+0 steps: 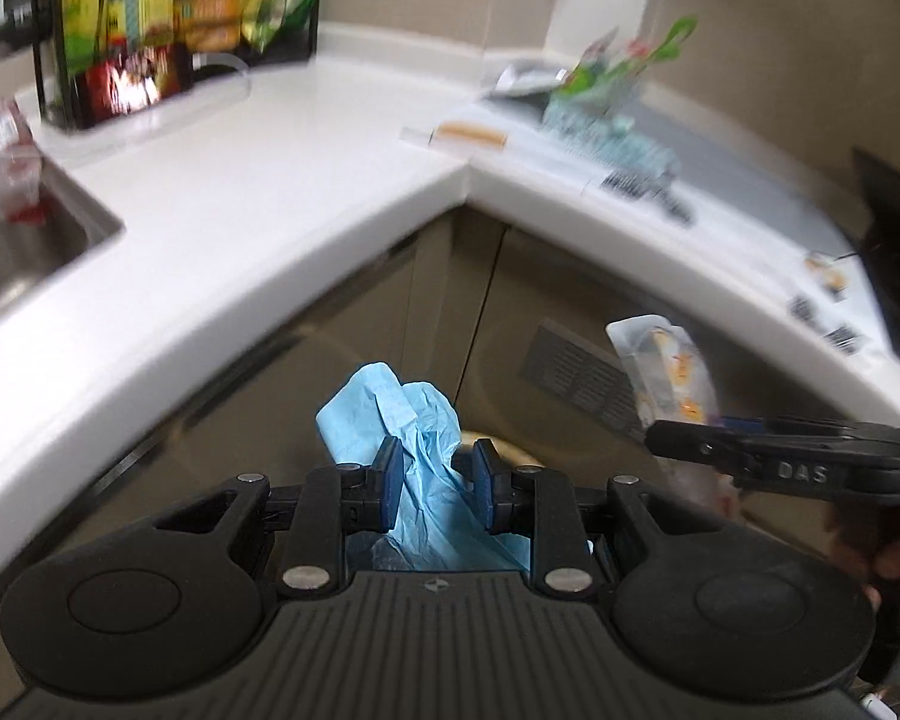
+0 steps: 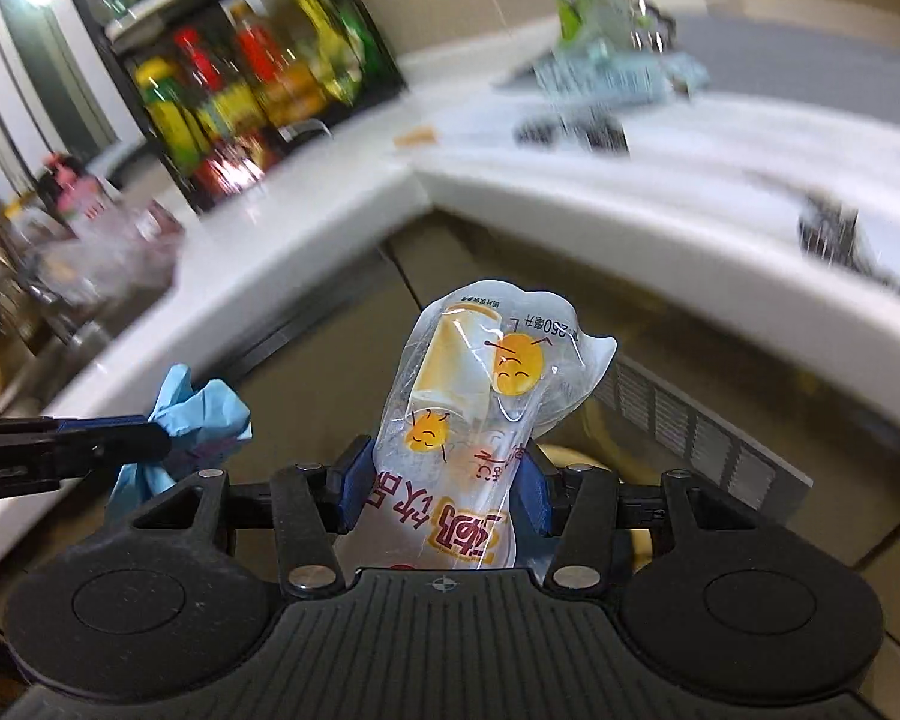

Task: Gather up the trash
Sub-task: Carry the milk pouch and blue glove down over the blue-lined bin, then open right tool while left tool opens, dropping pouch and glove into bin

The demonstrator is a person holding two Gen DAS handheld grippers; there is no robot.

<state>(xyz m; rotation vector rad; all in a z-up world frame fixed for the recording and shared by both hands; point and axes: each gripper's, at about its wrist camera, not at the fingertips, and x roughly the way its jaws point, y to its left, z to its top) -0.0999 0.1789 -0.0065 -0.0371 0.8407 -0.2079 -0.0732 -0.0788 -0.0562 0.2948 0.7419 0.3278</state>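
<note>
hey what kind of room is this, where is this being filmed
Most likely a home kitchen. A white L-shaped countertop wraps around a corner, with a steel sink set into it on the left and a black rack of sauce and oil bottles standing against the wall. Cabinet doors sit below.

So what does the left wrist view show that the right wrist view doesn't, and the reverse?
Left wrist only: the sink basin at left and the left gripper from behind, shut on the crumpled blue paper.
Right wrist only: the printed face of the clear plastic drink pouch, with yellow smiley faces, in the right gripper.
Both: the white corner countertop, the black condiment rack, more wrappers on the counter, and both held items.
</note>
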